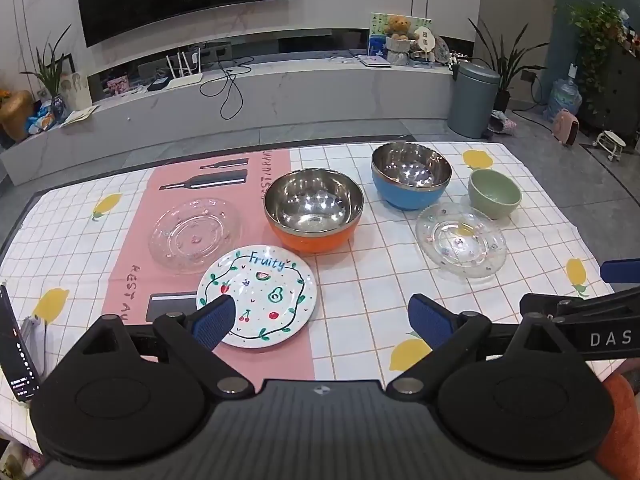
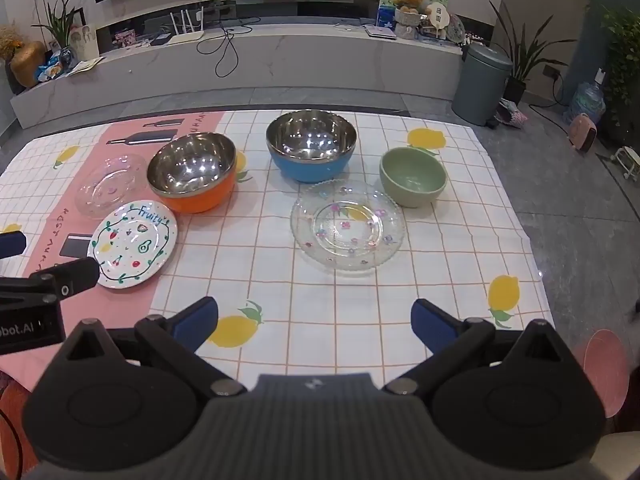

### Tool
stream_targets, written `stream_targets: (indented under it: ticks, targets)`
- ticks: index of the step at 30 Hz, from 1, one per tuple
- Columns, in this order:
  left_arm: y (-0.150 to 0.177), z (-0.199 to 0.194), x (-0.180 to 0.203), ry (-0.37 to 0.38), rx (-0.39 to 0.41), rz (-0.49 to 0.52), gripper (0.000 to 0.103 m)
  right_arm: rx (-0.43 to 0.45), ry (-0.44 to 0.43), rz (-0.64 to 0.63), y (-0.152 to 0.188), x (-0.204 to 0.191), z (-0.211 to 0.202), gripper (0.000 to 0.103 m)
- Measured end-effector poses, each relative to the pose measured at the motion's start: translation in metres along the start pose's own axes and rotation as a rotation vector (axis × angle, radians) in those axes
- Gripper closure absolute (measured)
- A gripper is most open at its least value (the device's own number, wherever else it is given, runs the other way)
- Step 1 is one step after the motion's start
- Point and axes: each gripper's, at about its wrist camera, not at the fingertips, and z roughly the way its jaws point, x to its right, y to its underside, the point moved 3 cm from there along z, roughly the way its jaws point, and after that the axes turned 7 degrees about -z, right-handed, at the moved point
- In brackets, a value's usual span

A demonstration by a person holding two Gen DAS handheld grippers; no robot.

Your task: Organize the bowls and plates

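On the checked tablecloth stand an orange steel-lined bowl (image 1: 314, 216) (image 2: 192, 178), a blue steel-lined bowl (image 1: 411, 176) (image 2: 311, 145) and a small green bowl (image 1: 495, 194) (image 2: 413, 177). A clear plate (image 1: 195, 234) (image 2: 110, 184) lies on the pink mat at left. A flowered clear plate (image 1: 461, 240) (image 2: 347, 225) lies in front of the green bowl. The white "Fruity" plate (image 1: 258, 296) (image 2: 134, 244) lies nearest. My left gripper (image 1: 320, 314) hovers open just right of the Fruity plate, its left finger over the rim. My right gripper (image 2: 316, 322) is open over bare cloth, nothing between its fingers.
A phone (image 1: 16, 344) lies at the table's left edge. Beyond the table's far edge are a grey floor, a low TV bench (image 1: 260, 92) and a grey bin (image 1: 474, 98). The other gripper's arm reaches into each view at the side.
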Motion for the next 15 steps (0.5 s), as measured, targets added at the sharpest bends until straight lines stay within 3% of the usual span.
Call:
stream_targets:
  ticks: [15]
  targets:
    - [0.0, -0.007, -0.006, -0.001, 0.033, -0.032, 0.0, 0.008, -0.009, -0.009, 0.0, -0.005, -0.001, 0.003]
